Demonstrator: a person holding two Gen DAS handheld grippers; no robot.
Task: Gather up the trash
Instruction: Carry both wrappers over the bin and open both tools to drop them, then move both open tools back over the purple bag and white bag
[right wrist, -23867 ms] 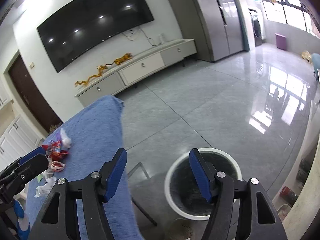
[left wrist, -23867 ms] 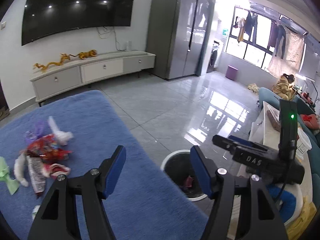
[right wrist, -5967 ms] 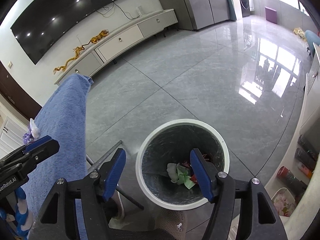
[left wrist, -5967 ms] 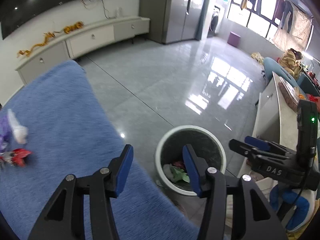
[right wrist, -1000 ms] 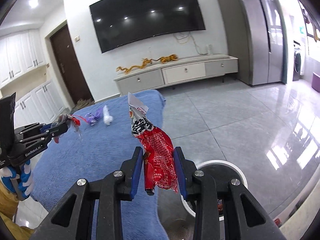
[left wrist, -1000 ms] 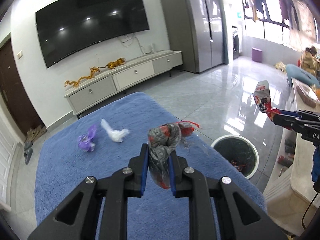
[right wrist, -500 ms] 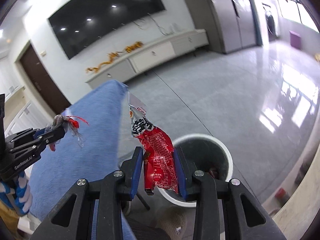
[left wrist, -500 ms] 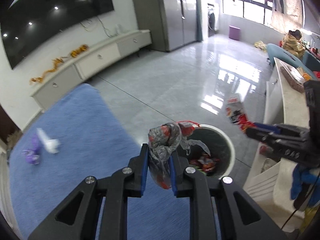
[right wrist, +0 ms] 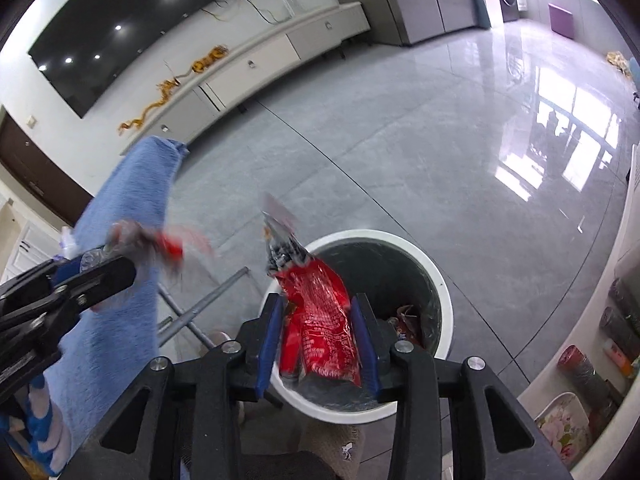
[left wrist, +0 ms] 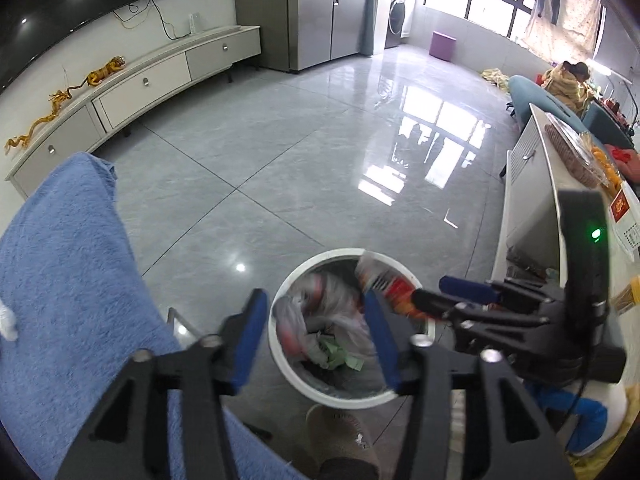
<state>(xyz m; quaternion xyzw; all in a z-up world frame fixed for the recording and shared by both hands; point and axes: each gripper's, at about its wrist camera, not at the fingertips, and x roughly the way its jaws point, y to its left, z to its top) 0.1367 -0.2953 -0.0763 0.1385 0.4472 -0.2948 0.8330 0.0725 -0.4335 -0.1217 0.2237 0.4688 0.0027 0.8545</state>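
A round white trash bin (left wrist: 288, 364) stands on the grey floor beside the table; it also shows in the right wrist view (right wrist: 442, 296). My left gripper (left wrist: 316, 332) is open above the bin, and a crumpled grey-and-red plastic bag (left wrist: 320, 312) is blurred just below it over the bin. In the right wrist view the left gripper (right wrist: 116, 256) still has that bag (right wrist: 160, 244) at its tips. My right gripper (right wrist: 318, 332) holds a red snack wrapper (right wrist: 316, 320) between its slightly parted jaws over the bin; it also shows in the left wrist view (left wrist: 440, 292).
The table with the blue towel (left wrist: 60, 280) lies left of the bin, with a white scrap (left wrist: 6, 324) on it. A metal table leg (right wrist: 200, 308) runs beside the bin. A white counter (left wrist: 536, 184) stands to the right. A slipper (left wrist: 340, 432) is below the bin.
Both grippers have moved down over the bin. My left gripper has opened and released the plastic bag. My right gripper's jaws have widened around the red wrapper.
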